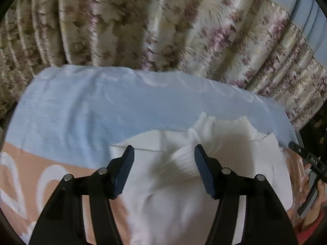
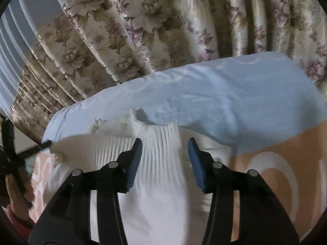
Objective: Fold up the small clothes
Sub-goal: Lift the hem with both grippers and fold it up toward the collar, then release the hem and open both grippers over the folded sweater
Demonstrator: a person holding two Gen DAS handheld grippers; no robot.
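A small white ribbed garment (image 1: 204, 183) lies on the bed, partly folded, with a bunched ribbed layer on top and a collar-like edge at its far side. In the left wrist view my left gripper (image 1: 164, 153) hovers over it, open, its pads apart on either side of the ribbed bunch without pressing it. In the right wrist view the same garment (image 2: 161, 163) lies under my right gripper (image 2: 165, 144), which is also open, with ribbed cloth showing in the gap. Each gripper appears at the edge of the other's view.
The bed cover is light blue (image 1: 81, 106) at the far side and peach with white shapes (image 2: 276, 163) nearer. A floral curtain (image 1: 163, 20) hangs close behind the bed. A hand holding the right gripper's handle (image 1: 310, 163) shows at the right edge.
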